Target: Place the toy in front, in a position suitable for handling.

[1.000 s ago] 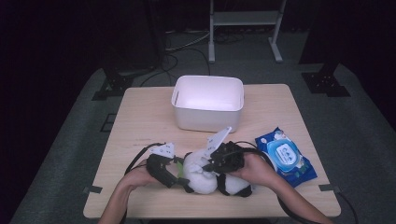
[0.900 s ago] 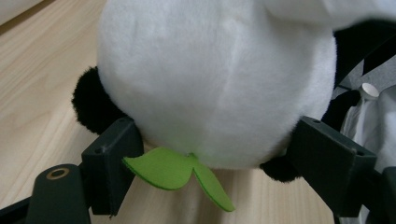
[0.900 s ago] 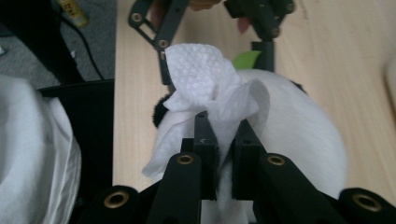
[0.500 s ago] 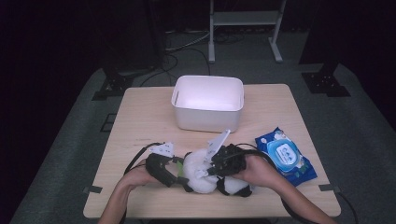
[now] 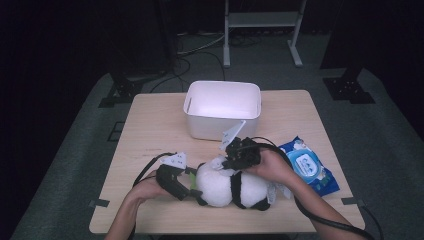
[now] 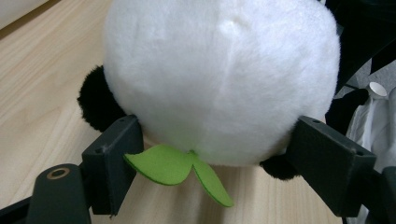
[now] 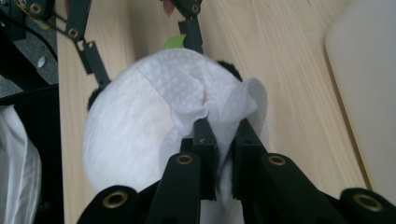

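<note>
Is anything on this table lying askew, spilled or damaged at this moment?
Nothing is spilled or damaged. The toy panda lies on its side, but the left gripper holds its head while the right gripper presses a wet wipe on it. The wipe pack lies slanted near the table edge.

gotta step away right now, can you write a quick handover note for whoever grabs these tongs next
Left tongs: closed on the plush panda's white head, steadying it on the table.
Right tongs: shut on a wet wipe, pressed onto the top of the panda's head.
Wipe pack lies to the panda's right; white bin stands behind it, nothing visible inside.
Done: wipe pulled out, panda pinned, wiping in progress.
Left: probably finish wiping the panda, then perhaps drop the wipe in the bin.
</note>
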{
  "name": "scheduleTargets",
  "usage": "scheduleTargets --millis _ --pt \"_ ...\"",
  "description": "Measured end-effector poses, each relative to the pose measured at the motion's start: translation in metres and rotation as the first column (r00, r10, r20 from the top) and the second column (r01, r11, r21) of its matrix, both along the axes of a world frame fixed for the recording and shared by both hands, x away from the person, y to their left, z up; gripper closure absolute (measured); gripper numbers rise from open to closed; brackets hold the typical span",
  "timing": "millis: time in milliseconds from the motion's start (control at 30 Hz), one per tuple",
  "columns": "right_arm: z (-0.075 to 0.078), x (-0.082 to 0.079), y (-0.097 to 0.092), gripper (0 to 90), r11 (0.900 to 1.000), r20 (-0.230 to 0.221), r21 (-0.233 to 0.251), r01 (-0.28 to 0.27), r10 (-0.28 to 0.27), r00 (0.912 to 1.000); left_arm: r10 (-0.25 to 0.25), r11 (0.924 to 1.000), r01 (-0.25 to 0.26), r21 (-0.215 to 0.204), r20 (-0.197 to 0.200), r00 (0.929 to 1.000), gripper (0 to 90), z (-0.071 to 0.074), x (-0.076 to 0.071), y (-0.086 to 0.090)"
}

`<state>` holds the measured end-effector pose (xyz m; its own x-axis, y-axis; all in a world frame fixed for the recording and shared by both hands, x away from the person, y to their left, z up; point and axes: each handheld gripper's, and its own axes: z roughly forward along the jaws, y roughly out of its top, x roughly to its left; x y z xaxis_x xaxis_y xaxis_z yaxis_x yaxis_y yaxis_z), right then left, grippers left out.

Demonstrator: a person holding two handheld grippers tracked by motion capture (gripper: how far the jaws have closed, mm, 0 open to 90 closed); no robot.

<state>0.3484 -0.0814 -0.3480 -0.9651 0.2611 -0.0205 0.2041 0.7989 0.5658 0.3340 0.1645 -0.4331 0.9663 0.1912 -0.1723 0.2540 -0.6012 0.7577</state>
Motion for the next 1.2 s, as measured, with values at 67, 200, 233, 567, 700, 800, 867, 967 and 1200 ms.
scheduleTargets --millis 67,200,233,567,700,800,867,967,1200 --pt "0.000 0.004 0.008 82.2 1.0000 -0.004 -0.001 -0.005 0.005 1.0000 0.000 1.0000 0.000 -0.003 -0.002 1.0000 18.3 -0.001 0.000 0.000" --pt "-0.001 0.006 0.024 82.2 0.9996 -0.004 -0.014 -0.026 0.025 0.9997 -0.002 1.0000 0.002 0.001 -0.005 1.0000 18.3 -0.001 0.001 0.001" --pt "-0.001 0.007 0.026 82.2 0.9992 0.000 -0.022 -0.033 0.033 0.9994 0.001 1.0000 -0.001 -0.001 -0.007 1.0000 18.3 -0.001 0.001 0.001" --pt "-0.004 0.014 -0.014 82.2 0.9973 -0.013 -0.048 0.056 -0.056 0.9983 0.003 1.0000 -0.003 -0.002 -0.013 0.9999 18.2 -0.001 0.001 0.002" --pt "-0.005 0.006 -0.027 82.2 0.9981 -0.008 -0.020 0.059 -0.059 0.9982 0.006 1.0000 -0.006 0.002 -0.020 0.9998 18.3 -0.002 0.002 0.002" --pt "-0.003 -0.004 -0.027 82.2 0.9993 -0.001 -0.003 0.038 -0.038 0.9993 0.005 1.0000 -0.005 -0.001 -0.017 0.9998 18.3 -0.002 0.001 0.002" --pt "-0.002 -0.010 -0.025 82.2 0.9997 0.007 -0.002 0.025 -0.025 0.9997 0.003 1.0000 -0.003 0.004 -0.016 0.9999 18.3 -0.003 0.001 0.001" --pt "-0.001 -0.016 -0.015 82.1 1.0000 0.018 -0.004 -0.002 0.002 0.9998 -0.001 1.0000 0.001 0.005 -0.010 0.9999 18.3 -0.002 0.001 0.001" --pt "-0.002 -0.003 0.009 82.1 0.9998 -0.005 0.004 -0.019 0.019 0.9998 0.002 1.0000 -0.002 -0.007 -0.009 1.0000 18.3 -0.001 0.001 0.001"
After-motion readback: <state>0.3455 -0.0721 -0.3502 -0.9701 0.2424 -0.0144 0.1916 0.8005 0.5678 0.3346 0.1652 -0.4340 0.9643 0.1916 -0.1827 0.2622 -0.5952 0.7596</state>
